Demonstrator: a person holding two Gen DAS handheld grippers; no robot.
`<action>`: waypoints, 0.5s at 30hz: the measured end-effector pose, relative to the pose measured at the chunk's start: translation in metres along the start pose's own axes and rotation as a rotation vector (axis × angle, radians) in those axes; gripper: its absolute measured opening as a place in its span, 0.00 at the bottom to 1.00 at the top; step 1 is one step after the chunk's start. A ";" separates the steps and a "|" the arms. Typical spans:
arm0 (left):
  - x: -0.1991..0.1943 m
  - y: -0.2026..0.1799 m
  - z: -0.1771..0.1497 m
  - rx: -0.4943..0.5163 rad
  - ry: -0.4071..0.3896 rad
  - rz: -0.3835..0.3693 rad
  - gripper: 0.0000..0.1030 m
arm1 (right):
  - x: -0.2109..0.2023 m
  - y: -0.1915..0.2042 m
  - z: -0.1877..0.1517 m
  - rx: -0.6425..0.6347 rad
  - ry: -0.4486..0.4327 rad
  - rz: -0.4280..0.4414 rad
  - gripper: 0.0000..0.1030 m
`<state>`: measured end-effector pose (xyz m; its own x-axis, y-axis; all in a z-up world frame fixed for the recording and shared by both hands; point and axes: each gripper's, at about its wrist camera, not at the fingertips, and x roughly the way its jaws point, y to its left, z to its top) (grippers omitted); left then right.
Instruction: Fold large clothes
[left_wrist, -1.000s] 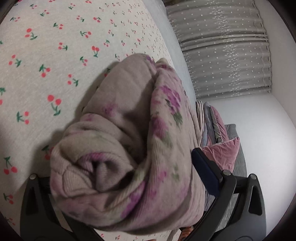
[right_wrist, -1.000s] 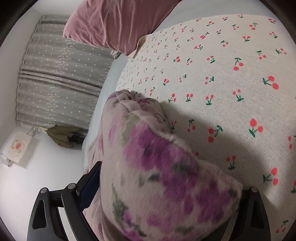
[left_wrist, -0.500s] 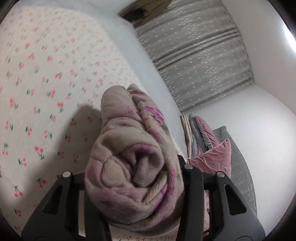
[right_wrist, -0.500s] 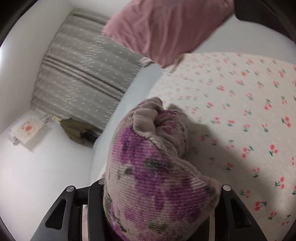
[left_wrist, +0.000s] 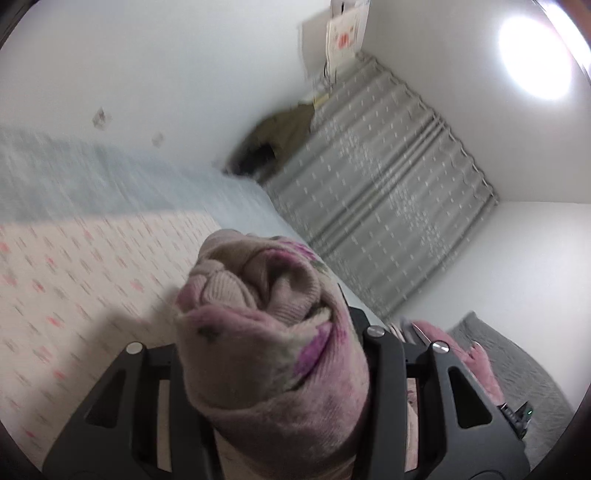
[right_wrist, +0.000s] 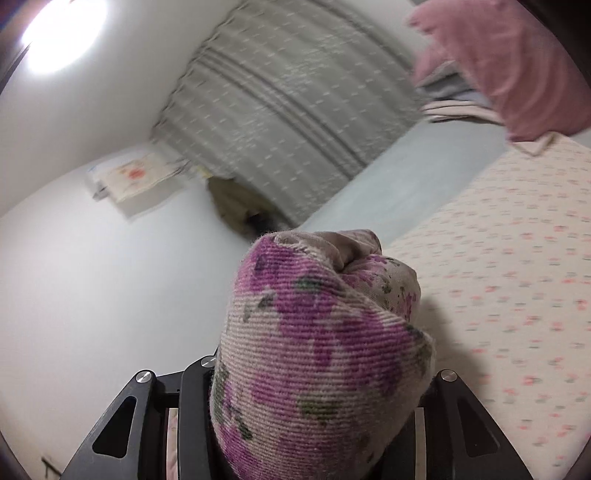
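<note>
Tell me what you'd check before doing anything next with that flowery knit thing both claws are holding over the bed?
1. Left gripper clamped on the floral garment: ok, a thick wad fills its jaws.
2. Right gripper clamped on the garment: ok, fabric bulges between the fingers.
3. Cherry-print sheet free for laying down: ok where visible.
4. Pink pillow out of the way: ok, at the bed's far end.
5. Garment hanging straight between the grippers: cannot tell, the span is hidden.
6. Sharp view: not ok, background is blurred.
</note>
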<state>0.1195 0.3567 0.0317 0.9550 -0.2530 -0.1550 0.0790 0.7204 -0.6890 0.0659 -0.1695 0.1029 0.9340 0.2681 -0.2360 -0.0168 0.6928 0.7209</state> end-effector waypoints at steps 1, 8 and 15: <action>-0.010 0.008 0.007 0.023 -0.040 0.016 0.43 | 0.019 0.016 -0.010 -0.023 0.016 0.047 0.41; -0.025 0.102 0.023 -0.030 0.032 0.321 0.48 | 0.115 0.022 -0.084 -0.025 0.182 0.050 0.42; -0.008 0.192 -0.012 -0.309 0.410 0.486 0.61 | 0.127 -0.060 -0.150 0.121 0.287 -0.181 0.67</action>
<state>0.1237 0.4891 -0.1082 0.6719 -0.2160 -0.7084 -0.4716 0.6128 -0.6341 0.1319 -0.0768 -0.0686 0.7797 0.3366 -0.5280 0.1984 0.6670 0.7181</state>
